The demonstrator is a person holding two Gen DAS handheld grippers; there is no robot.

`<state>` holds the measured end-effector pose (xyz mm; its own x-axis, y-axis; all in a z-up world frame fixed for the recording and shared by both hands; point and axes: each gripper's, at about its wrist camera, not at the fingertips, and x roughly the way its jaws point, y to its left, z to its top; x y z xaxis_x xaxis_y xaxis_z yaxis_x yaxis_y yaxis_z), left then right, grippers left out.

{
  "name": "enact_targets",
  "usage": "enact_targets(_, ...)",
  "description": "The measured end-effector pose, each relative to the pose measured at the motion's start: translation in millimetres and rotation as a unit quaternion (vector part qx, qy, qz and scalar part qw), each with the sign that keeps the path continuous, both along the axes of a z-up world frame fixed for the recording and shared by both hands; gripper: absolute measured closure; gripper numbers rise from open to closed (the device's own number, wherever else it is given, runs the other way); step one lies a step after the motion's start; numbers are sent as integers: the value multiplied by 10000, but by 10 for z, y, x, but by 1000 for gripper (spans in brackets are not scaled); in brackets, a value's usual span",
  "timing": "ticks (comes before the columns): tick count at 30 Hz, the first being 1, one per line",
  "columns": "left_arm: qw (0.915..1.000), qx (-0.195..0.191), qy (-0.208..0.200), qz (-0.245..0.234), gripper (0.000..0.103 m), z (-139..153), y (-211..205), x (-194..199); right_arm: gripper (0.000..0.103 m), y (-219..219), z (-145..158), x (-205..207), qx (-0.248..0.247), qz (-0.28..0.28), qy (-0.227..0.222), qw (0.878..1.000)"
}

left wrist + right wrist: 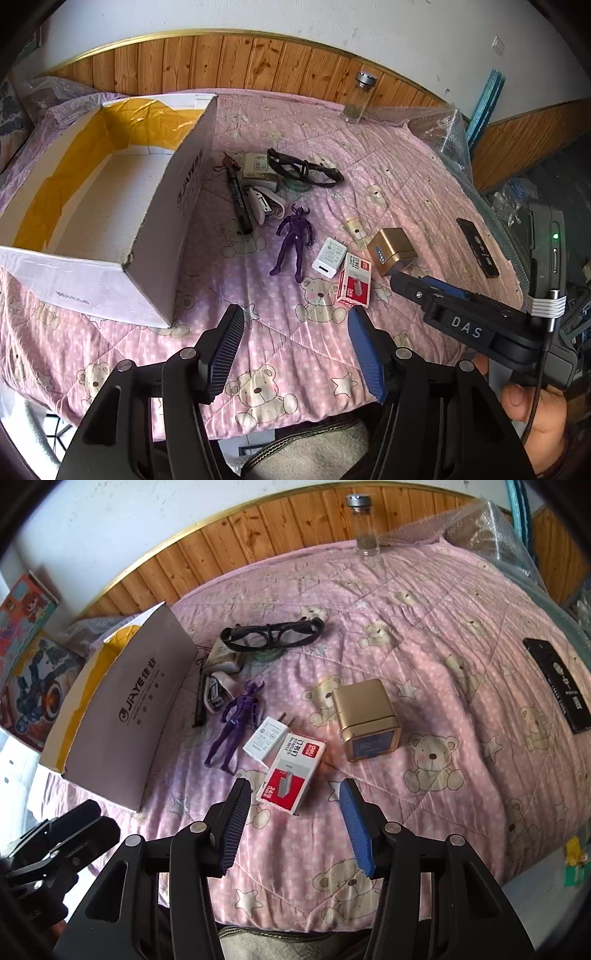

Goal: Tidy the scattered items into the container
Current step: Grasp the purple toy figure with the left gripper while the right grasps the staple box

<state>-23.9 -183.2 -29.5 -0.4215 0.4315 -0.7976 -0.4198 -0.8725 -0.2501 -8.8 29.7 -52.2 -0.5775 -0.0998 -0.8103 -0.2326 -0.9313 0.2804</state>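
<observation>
- Staples box (291, 771), red and white card, lies on the pink bear-print bed quilt (461, 635), just ahead of the right gripper (293, 821); its jaws are spread wide and pinch nothing.
- Left gripper (295, 350) hovers over bare quilt nearer the bed's edge, jaws likewise spread and empty.
- Cardboard container (110, 206), lined with yellow plastic, sits at the left of the bed and looks empty, so the tidying seems not yet begun.
- Judged handling of the staples box: small, stiff, probably dense for its size; a pinch across its two long sides should hold, though thin card may dent under hard pressure.
- White charger (266, 738) touches the staples box on its far side, so a careless approach could nudge it.
- Purple figurine (232, 723) lies just beside the charger: light, hard plastic, thin limbs; the torso looks the safest place to grip.
- Gold tin (364, 720) stands apart to the right: rigid, smooth, likely slippery; flat opposite walls suit the jaws.
- Black glasses (271, 633) lie farther back, fragile; better taken at the bridge than by a lens.
- Marker (238, 199) and a white stapler (266, 205) lie close to the container's wall.
</observation>
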Motion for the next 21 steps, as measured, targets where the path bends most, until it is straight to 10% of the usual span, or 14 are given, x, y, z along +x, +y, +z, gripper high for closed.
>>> enact_targets(21, 9963, -534, -662, -76, 43, -856, 553, -961, 49, 84, -585, -453, -685, 529, -400, 9954)
